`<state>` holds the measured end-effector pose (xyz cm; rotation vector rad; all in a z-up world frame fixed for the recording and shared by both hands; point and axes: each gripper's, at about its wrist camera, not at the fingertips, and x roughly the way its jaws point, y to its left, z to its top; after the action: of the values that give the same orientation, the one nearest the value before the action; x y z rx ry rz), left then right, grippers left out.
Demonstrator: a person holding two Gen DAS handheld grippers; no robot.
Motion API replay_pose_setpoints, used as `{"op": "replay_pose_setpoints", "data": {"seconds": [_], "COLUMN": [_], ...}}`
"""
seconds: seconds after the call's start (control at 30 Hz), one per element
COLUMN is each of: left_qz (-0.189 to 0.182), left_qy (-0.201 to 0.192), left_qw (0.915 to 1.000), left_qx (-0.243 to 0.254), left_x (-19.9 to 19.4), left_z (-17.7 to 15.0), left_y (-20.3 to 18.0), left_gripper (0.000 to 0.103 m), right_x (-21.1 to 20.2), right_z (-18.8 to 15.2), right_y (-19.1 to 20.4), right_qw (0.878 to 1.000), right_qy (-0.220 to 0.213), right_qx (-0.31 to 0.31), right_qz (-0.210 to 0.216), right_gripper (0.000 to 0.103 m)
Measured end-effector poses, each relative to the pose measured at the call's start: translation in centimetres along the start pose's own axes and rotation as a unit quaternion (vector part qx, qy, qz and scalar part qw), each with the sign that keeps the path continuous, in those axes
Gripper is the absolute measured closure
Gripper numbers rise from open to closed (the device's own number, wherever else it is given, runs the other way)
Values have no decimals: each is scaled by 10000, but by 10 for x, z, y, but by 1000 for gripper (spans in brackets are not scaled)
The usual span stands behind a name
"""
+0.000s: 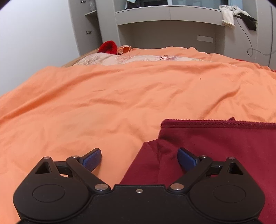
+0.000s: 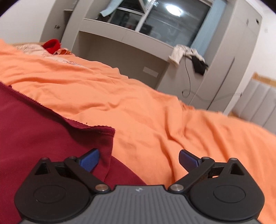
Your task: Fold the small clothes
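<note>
**Dark red garment lying on the orange sheet**

The dark red garment (image 1: 215,146) lies flat on the orange sheet (image 1: 103,103), its far hem straight and slightly frayed. At its left corner one layer is folded over another, leaving a slanted edge. Seen from the right, its hem runs diagonally and ends in a square corner.

Soft cloth on the bed, hard plastic and metal on the grippers.

The sheet (image 1: 103,96) is matt orange cloth, lightly creased; on it lies the garment (image 1: 224,146), matt dark-red knit with a rough stitched hem. The left gripper (image 1: 139,157) is smooth black plastic with shiny metal pivots and blue textured pads (image 1: 92,159). The right gripper (image 2: 139,159) has a grey ribbed plastic body. Beyond the sheet, the cabinet (image 1: 165,15) looks smooth, matt grey.
</note>
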<state>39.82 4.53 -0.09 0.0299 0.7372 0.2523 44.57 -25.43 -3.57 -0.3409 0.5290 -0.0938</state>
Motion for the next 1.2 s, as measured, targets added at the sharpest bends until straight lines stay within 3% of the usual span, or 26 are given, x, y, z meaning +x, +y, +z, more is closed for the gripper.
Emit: {"op": "replay_pose_setpoints", "data": {"seconds": [0.4, 0.63, 1.0, 1.2], "left_qz": [-194, -107, -171, -564], "left_qy": [-540, -1053, -1011, -918], "left_qw": [9965, 9918, 9878, 9854], "left_qx": [-607, -717, -1172, -1320], "left_x": [-51, -102, -136, -152], "left_z": [11, 5, -56, -93], "left_y": [26, 51, 89, 96], "left_gripper": [4, 1, 1, 1], "right_x": [-37, -93, -197, -226], "right_z": [-2, 5, 10, -3], "right_y": [-38, -48, -15, 6], "right_qw": [9957, 9892, 9730, 9701], "right_qy": [-208, -616, -1484, -1607], "right_qx": [892, 1256, 1409, 1364], "right_qz": [142, 448, 1068, 1206], "right_gripper": [0, 0, 0, 0]}}
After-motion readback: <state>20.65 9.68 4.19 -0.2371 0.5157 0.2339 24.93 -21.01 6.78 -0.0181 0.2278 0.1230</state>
